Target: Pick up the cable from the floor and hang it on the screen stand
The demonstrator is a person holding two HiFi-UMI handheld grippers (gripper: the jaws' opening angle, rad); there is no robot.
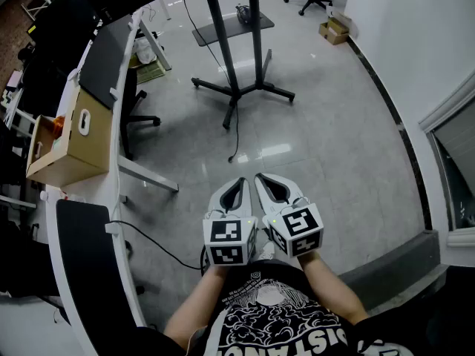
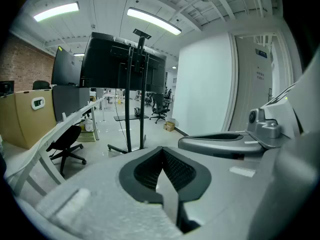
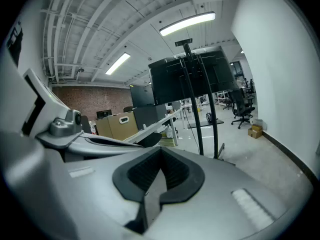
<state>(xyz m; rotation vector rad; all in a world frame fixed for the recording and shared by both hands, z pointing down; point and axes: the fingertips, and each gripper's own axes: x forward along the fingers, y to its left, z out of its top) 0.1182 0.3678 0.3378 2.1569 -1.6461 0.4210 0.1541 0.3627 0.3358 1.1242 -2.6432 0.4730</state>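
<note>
I'm seeing an open office: glossy grey tile floor [image 1: 334,124], plain white wall [image 1: 415,28] on the right with a dark skirting strip, brick wall [image 2: 22,64] at far left. A white bench [image 1: 116,143] runs down the left with a cardboard box [image 1: 74,143] on it and a black office chair [image 1: 132,113] just beside it. Strip lights [image 2: 152,20] on the exposed ceiling are lit.

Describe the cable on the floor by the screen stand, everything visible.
The cable is thin, dark and looks flexible. In the head view it runs in a gentle curve from the screen stand's base across the glossy grey floor toward the person. Its free end lies loose with a slight hook. It rests on the floor and nothing holds it. Where it goes above the base cannot be traced.
</note>
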